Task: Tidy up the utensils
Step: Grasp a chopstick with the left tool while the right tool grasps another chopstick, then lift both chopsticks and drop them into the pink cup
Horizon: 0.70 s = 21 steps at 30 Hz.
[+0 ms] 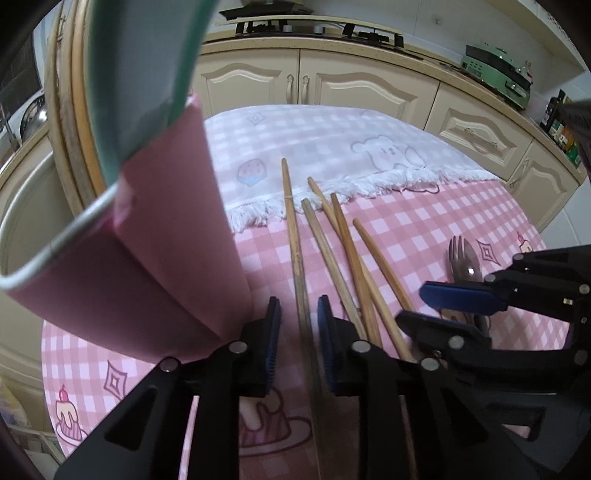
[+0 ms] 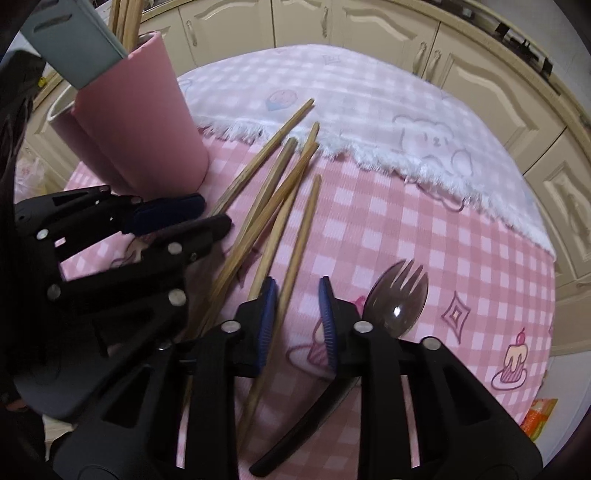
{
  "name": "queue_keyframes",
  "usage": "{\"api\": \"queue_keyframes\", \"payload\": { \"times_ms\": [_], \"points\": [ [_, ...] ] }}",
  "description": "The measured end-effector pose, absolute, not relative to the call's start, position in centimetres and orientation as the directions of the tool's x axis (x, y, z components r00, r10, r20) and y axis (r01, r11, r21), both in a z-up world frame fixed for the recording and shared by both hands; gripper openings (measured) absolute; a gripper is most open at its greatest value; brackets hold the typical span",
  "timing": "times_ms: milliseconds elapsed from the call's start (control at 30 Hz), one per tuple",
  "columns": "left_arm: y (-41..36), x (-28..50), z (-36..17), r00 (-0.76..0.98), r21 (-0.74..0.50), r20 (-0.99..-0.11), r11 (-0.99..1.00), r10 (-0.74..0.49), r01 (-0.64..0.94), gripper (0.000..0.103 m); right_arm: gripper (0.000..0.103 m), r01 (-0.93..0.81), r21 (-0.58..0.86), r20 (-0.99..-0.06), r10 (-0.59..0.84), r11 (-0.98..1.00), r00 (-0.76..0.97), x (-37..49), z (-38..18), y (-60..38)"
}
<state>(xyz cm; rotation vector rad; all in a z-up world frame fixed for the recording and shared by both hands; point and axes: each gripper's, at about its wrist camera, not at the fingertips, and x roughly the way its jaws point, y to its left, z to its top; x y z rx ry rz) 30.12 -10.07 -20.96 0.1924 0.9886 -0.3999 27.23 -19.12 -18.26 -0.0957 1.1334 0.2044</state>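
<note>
Several wooden chopsticks lie fanned on the pink checked tablecloth. My left gripper is open and straddles the leftmost chopstick without closing on it. My right gripper is open around the rightmost chopstick; it also shows in the left wrist view. A metal fork and spoon lie stacked just right of the right gripper. A pink utensil holder stands at the left, holding chopsticks and a grey-green spatula. The left gripper shows in the right wrist view.
A white fringed cloth covers the far part of the table. Cream kitchen cabinets stand behind. A stove and a green appliance sit on the counter. The holder rises close on the left gripper's left.
</note>
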Motion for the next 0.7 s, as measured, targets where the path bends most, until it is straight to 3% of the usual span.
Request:
{"api": "queue_keyframes", "payload": {
  "times_ms": [33,100,167,433,567,700],
  "points": [
    [-10.0,30.2,-21.0,0.487,-0.025,-0.839,0.911,-0.242,0.411,0.018,0.021,-0.208,0.028,-0.906,0.113,0.978,0.408,27.4,-18.3,-19.1],
    [-9.6,30.1,-20.9,0.483,-0.041,-0.839,0.914,-0.252,0.405,0.006,0.015,-0.208,0.03,-0.902,0.116,0.978,0.416,27.1,-18.3,-19.2],
    [-9.0,30.0,-20.8,0.467,-0.083,-0.839,0.915,-0.278,0.396,0.005,0.007,-0.192,0.088,-0.896,0.162,0.977,0.413,26.7,-18.2,-19.9],
    [-7.1,25.8,-19.7,0.497,-0.132,-0.801,0.908,-0.333,0.397,0.005,0.006,-0.162,0.303,-0.801,0.343,0.939,0.49,24.4,-16.2,-23.5],
    [-5.8,23.6,-17.8,0.548,-0.154,-0.744,0.896,-0.383,0.417,0.005,0.006,-0.165,0.395,-0.72,0.416,0.904,0.555,23.2,-14.3,-25.3],
    [-4.5,20.8,-14.8,0.633,-0.17,-0.615,0.863,-0.469,0.475,0.005,0.006,-0.193,0.47,-0.622,0.478,0.861,0.62,22.4,-12.3,-26.5]
  ]
}}
